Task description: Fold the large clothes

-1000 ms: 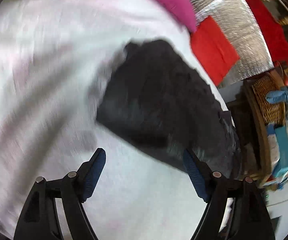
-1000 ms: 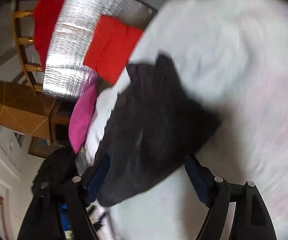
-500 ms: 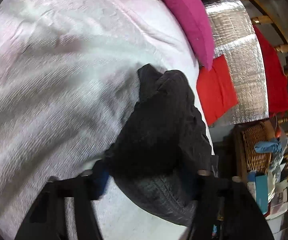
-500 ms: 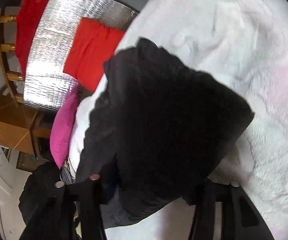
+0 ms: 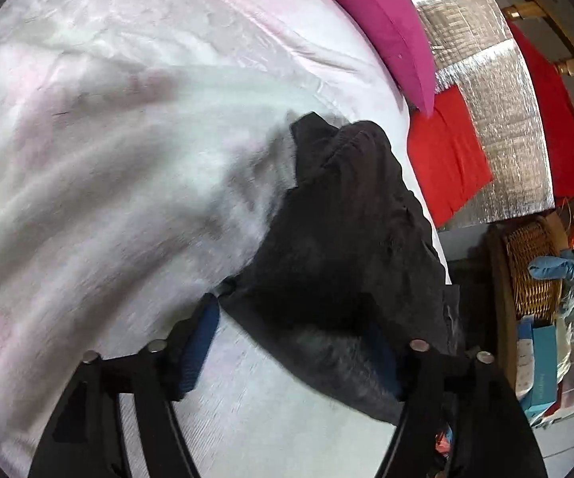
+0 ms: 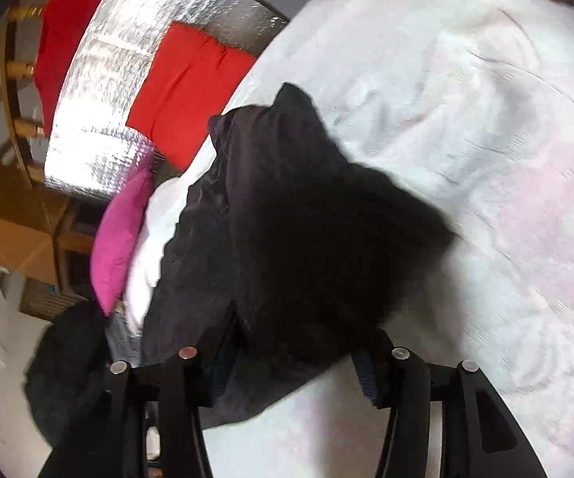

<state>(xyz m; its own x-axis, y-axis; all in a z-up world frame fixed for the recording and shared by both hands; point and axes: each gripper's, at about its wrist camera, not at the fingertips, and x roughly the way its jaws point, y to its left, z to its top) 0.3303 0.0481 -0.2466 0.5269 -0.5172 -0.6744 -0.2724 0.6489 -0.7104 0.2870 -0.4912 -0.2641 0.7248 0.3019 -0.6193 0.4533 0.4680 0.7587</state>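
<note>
The left gripper (image 5: 295, 342) hangs low over the bed with its blue-padded fingers (image 5: 197, 348) spread wide, and the near edge of the dark garment (image 5: 346, 263) lies across the gap between them; its right finger is partly hidden behind the cloth, so whether any of the fabric is pinched cannot be told. The right gripper (image 6: 295, 362) is spread wide too, and the same dark garment (image 6: 307, 239) covers the tips of both fingers (image 6: 366, 374), so a grip on it cannot be judged either. The garment is a crumpled black heap lying on the white bedspread (image 5: 107, 179), bunched in thick folds near the edge of the bed, one pointed corner sticking out away from the grippers. The bedspread is wrinkled and carries faint pink patches. Just past the garment, at the edge of the bed, a magenta pillow (image 5: 382, 28) leans, touching the bedspread. Beyond the pillow, off the bed, a silver foil sheet (image 5: 498, 119) stands with a red cloth (image 5: 446, 155) lying over its lower part and a second red cloth (image 5: 550, 119) hanging behind it on a wooden rail. Further from the garment, beside the foil sheet, stands a wicker basket (image 5: 534, 275), with boxes and papers below it. In the right wrist view a separate black bundle (image 6: 71, 366) sits off the bed, below the magenta pillow (image 6: 119, 235).
</note>
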